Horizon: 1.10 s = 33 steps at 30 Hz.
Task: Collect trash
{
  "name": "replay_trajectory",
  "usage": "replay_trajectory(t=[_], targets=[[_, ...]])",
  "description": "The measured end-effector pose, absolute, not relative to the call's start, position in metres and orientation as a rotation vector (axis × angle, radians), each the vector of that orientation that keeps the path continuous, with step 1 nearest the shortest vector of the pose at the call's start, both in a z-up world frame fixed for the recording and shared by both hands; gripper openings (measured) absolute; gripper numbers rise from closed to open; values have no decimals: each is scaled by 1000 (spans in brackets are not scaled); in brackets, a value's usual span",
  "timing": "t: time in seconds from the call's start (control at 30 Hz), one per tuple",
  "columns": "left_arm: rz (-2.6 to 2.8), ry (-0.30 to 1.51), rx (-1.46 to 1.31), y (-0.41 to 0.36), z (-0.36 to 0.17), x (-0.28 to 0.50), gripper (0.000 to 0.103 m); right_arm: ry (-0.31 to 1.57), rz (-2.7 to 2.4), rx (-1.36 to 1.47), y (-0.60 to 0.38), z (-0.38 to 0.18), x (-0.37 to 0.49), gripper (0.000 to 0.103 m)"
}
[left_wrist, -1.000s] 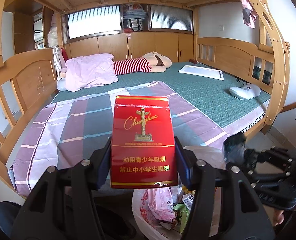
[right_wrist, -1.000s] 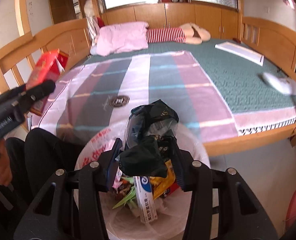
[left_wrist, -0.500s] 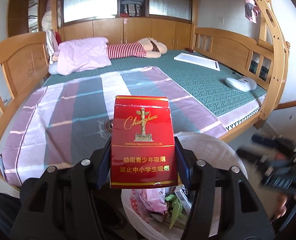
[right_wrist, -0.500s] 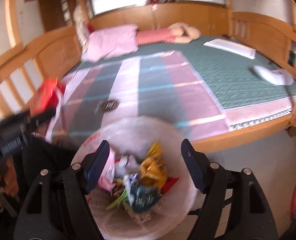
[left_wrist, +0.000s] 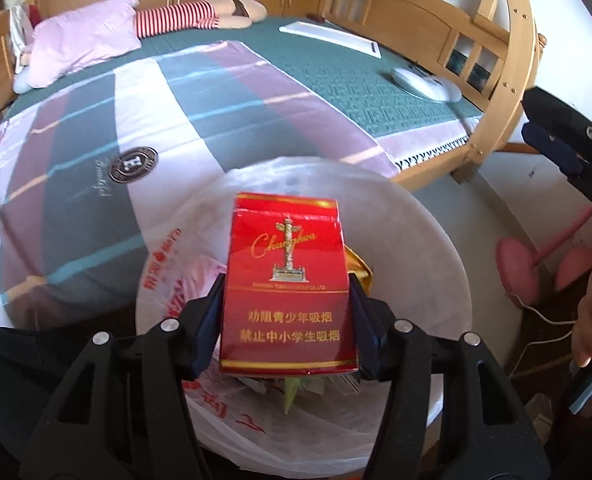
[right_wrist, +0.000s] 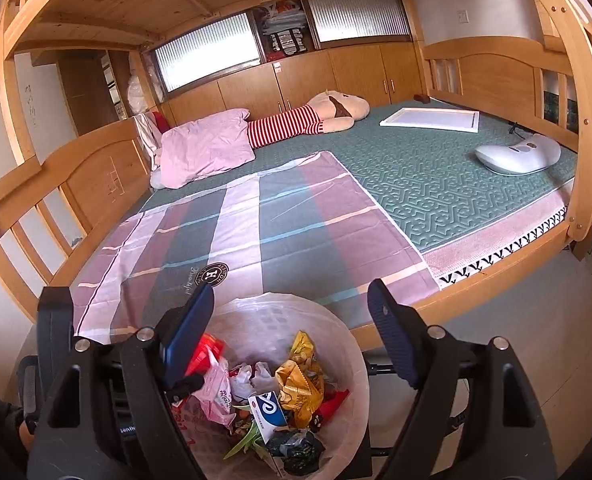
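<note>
My left gripper (left_wrist: 286,320) is shut on a red cigarette pack (left_wrist: 286,280) and holds it upright right above the trash bin (left_wrist: 436,240), which is lined with a white plastic bag. My right gripper (right_wrist: 292,338) is open and empty, above the same bin (right_wrist: 352,344). The bin holds mixed trash: a yellow wrapper (right_wrist: 300,384), a pink bag (right_wrist: 216,396), a black bag (right_wrist: 296,450). The red pack (right_wrist: 200,354) shows partly behind my right gripper's left finger (right_wrist: 188,332). The right gripper also shows at the right edge of the left wrist view (left_wrist: 568,136).
The bin stands on the floor against a wooden bunk bed (right_wrist: 476,292) with a plaid sheet (right_wrist: 276,232), a pink pillow (right_wrist: 204,148), a striped plush toy (right_wrist: 320,116), a white board (right_wrist: 432,118) and a white device (right_wrist: 516,154). Pink slippers (left_wrist: 516,268) lie on the floor at right.
My right gripper opened and dropped the black bag into the bin, then lifted. My left gripper moved with the red pack from over the bed's edge to above the bin.
</note>
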<state>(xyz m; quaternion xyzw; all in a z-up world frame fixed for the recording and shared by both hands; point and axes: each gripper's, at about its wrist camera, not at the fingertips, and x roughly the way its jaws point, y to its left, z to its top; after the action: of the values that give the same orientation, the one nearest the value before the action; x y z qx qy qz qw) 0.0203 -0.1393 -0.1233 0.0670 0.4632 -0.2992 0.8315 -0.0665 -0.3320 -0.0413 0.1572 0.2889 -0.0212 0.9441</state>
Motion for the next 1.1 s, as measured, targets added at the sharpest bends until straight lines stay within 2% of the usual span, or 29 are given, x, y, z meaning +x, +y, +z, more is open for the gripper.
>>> replay_trajectory(t=[0.13,0.17,0.23,0.3,0.4,0.5,0.63,1.1], targets=[[-653,962,147,-141,-123,16,84,591,-45,323,-332,-42,-66,84],[-650,952,149,-139,-120,16,84,589,-47,323,-332,-41,-66,84],[-587,903,166,-136,-112,14,88,584,-49,325,-331,-41,-66,95],[-469,810,180,-125,-95,10,93,576,-56,311,-329,-40,-66,99],[-336,683,156,-107,-68,2,99,565,-65,244,-318,-37,-66,99],[-222,568,91,-81,-37,-8,99,530,-95,160,-304,-32,-68,99],[-141,507,44,-61,-15,-13,99,482,-59,134,-289,-26,-70,99],[-105,541,50,-58,-21,-12,99,505,-23,112,-275,-27,-61,99]])
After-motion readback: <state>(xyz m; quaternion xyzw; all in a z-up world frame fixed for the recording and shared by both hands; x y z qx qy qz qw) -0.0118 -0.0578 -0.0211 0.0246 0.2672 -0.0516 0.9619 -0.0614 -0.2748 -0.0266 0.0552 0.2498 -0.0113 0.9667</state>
